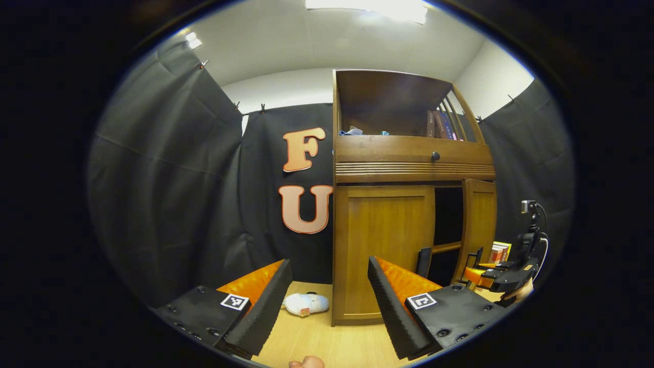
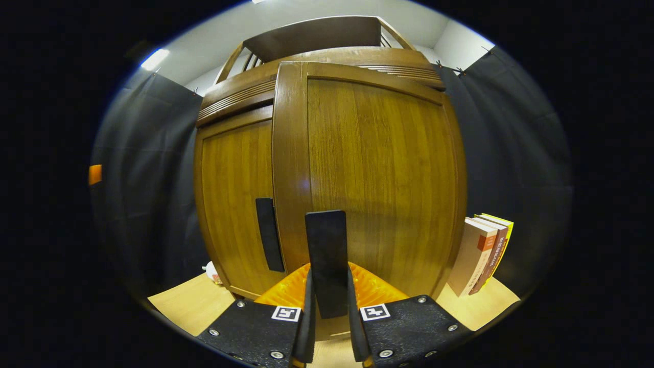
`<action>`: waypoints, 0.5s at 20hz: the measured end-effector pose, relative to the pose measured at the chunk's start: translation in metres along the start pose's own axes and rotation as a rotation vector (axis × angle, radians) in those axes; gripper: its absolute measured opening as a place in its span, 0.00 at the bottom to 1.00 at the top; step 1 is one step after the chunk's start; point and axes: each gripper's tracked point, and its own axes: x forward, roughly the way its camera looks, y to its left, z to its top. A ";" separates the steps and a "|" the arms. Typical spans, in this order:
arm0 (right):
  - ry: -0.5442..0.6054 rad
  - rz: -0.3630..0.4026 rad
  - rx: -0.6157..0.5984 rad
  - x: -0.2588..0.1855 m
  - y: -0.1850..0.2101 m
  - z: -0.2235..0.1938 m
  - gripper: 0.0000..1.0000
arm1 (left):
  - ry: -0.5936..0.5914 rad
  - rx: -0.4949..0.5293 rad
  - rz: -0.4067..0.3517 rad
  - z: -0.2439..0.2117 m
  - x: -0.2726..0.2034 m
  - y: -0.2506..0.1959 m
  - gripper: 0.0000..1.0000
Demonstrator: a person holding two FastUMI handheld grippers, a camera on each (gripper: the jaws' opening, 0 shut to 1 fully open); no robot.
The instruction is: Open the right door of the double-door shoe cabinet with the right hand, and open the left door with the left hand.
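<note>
My right claw [image 2: 328,327] is clamped on the right door's handle [image 2: 327,255], door [image 1: 479,225] ajar; my left claw [image 1: 329,301] hangs spread over the desk [image 1: 327,342]. The cabinet's [image 1: 388,153] dark inside is hard to read.

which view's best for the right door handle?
Right gripper view: the right door handle stands close and centred, clamped between the right gripper fingers. In the left gripper view that handle is small and far off on the part-open right door, partly hidden by the gripper.
</note>
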 end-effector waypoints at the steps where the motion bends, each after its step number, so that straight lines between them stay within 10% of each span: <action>1: 0.000 0.003 0.000 -0.007 -0.004 0.000 0.28 | 0.000 0.001 -0.001 -0.001 -0.002 -0.001 0.97; 10: -0.001 -0.035 -0.017 -0.072 -0.052 0.001 0.23 | 0.000 0.013 -0.027 -0.003 -0.015 -0.027 0.98</action>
